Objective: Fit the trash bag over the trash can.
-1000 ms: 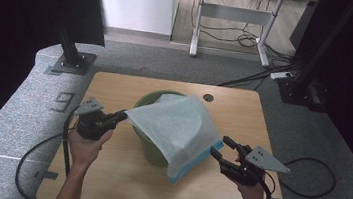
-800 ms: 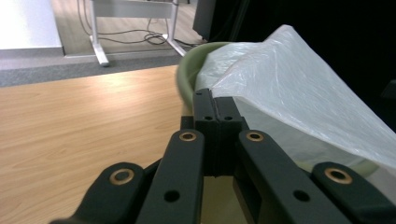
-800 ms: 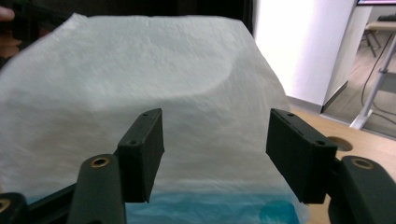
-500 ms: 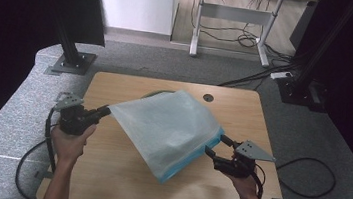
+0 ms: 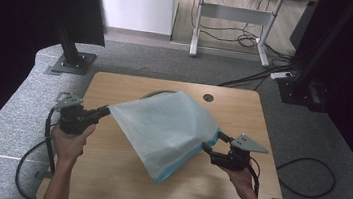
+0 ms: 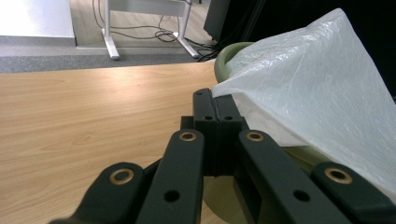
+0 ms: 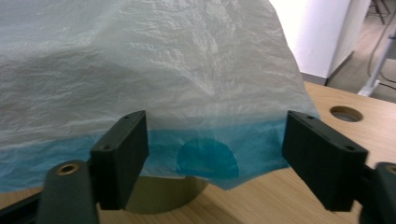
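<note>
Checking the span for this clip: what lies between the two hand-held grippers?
In the high view, a white plastic bag with a blue edge stretches between the left hand-held gripper and right hand-held gripper, over a green bowl.

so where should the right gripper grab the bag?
On the blue hem of the plastic bag, straight ahead from the right gripper. Its jaws stand open either side of that edge, which hangs free above the table, while the left gripper pins the opposite corner.
</note>
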The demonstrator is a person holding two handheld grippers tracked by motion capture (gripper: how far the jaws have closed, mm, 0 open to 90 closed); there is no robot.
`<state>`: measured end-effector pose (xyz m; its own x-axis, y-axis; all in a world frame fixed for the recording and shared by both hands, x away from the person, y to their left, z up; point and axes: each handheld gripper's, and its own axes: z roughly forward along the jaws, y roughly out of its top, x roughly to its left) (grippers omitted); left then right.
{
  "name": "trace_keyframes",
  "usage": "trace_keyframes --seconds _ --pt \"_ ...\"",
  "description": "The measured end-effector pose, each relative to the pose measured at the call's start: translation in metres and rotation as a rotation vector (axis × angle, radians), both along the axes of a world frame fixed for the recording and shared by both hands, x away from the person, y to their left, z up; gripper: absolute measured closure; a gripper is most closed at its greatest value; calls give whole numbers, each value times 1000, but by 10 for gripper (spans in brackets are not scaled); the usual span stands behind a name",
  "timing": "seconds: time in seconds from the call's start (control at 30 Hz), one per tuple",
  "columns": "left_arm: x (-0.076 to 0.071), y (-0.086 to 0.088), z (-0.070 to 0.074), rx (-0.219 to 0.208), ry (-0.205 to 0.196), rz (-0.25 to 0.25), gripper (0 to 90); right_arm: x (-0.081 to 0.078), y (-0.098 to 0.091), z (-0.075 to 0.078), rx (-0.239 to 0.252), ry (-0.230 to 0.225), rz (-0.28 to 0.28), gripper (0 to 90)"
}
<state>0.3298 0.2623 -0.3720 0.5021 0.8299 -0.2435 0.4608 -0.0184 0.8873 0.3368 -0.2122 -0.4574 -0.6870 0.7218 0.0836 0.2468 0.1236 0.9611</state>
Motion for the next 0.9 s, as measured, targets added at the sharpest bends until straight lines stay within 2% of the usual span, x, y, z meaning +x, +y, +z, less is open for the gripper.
trace_keyframes --seconds 0.1,0.27,0.5,0.63,0.7,0.9 --pt "0 -1 -1 3 1 -6 898 4 4 -4 9 -2 17 336" --pt "2 -3 -4 2 4 -22 898 5 9 -8 9 -25 30 524" --pt "1 -4 -4 5 -2 -29 898 10 14 -11 4 -41 13 741" --pt "1 -6 -4 2 0 -35 898 8 18 -11 -24 -65 12 843" --pt "1 -9 -4 6 -5 -45 898 6 20 -11 -36 -83 12 887" --pt "2 -23 -4 18 -7 -75 898 3 14 -7 -34 -86 -7 889"
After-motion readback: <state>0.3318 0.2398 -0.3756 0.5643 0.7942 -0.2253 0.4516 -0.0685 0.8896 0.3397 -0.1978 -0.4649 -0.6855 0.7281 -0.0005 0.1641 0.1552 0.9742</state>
